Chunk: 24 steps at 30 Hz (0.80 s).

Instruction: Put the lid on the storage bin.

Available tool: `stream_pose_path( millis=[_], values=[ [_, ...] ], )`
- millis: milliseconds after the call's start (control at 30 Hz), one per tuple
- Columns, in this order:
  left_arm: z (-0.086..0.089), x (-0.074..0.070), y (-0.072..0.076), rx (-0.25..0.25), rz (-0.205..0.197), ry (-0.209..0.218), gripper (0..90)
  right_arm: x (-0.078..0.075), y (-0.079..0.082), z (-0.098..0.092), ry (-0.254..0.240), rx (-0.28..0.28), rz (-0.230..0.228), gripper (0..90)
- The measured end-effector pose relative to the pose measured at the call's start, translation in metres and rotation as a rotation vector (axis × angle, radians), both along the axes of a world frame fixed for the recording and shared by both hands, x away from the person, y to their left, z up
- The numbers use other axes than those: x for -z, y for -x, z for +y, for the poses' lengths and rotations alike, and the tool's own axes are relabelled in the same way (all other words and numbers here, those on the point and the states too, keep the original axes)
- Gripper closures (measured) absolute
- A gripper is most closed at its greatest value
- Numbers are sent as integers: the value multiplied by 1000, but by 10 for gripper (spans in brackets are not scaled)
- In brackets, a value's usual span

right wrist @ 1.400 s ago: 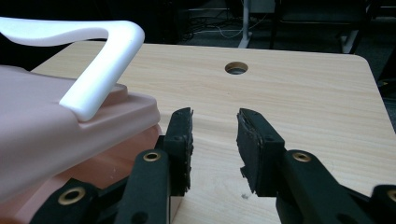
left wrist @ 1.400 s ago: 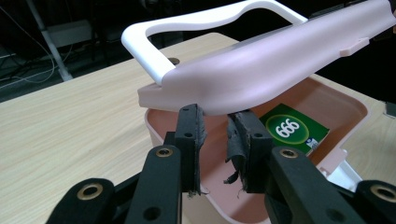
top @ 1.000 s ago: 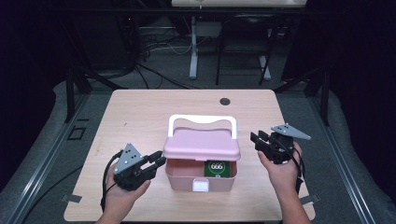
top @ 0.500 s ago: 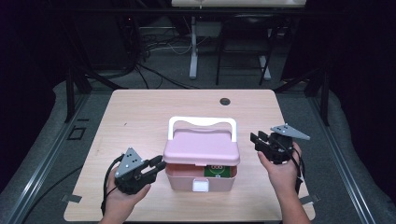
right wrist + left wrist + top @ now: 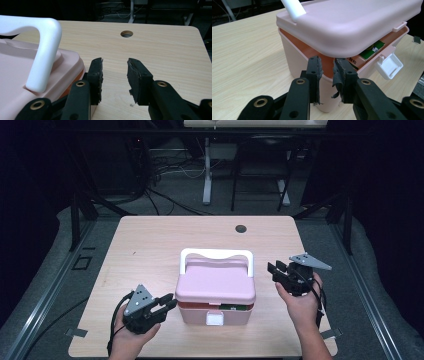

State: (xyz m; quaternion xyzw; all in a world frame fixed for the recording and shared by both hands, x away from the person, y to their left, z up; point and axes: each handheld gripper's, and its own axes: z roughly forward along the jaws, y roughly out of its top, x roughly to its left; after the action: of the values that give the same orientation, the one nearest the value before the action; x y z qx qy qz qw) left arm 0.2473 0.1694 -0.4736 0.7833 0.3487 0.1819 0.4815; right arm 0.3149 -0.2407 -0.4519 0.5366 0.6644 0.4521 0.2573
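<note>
At the table's near edge, the pink lidded box point(image 5: 215, 292) has its lid lowered nearly closed as the left gripper point(image 5: 327, 67), jaws slightly parted, has dropped beside its corner, while the right gripper point(image 5: 114, 68) waits open.

Pink box point(image 5: 215, 292) (white handle point(image 5: 216, 255)) sits mid-table, lid point(image 5: 215, 283) ajar.

Lidded box point(image 5: 215, 292) at the table's point(image 5: 150, 245) near middle, left hand-held gripper point(image 5: 162, 306) beside it, right hand-held gripper point(image 5: 277, 271) opposite

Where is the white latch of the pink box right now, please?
In the high view, the white latch hangs at the front of the pink box, facing the person, between the left gripper and right gripper.
</note>
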Motion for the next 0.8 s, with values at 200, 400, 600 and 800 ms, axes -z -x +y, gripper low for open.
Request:
stream_pose_path(
  millis=[200,400,600,800],
  values=[
    [1,3,1,3,7,-2,738,0,0,0,-2,0,-3,647],
    [2,7,2,6,17,-13,739,0,0,1,0,-2,-5,646],
    [2,10,3,0,26,-18,739,0,0,0,-4,-1,-8,646],
    [3,14,3,-10,38,-33,740,0,0,0,-4,-1,-9,644]
  ],
)
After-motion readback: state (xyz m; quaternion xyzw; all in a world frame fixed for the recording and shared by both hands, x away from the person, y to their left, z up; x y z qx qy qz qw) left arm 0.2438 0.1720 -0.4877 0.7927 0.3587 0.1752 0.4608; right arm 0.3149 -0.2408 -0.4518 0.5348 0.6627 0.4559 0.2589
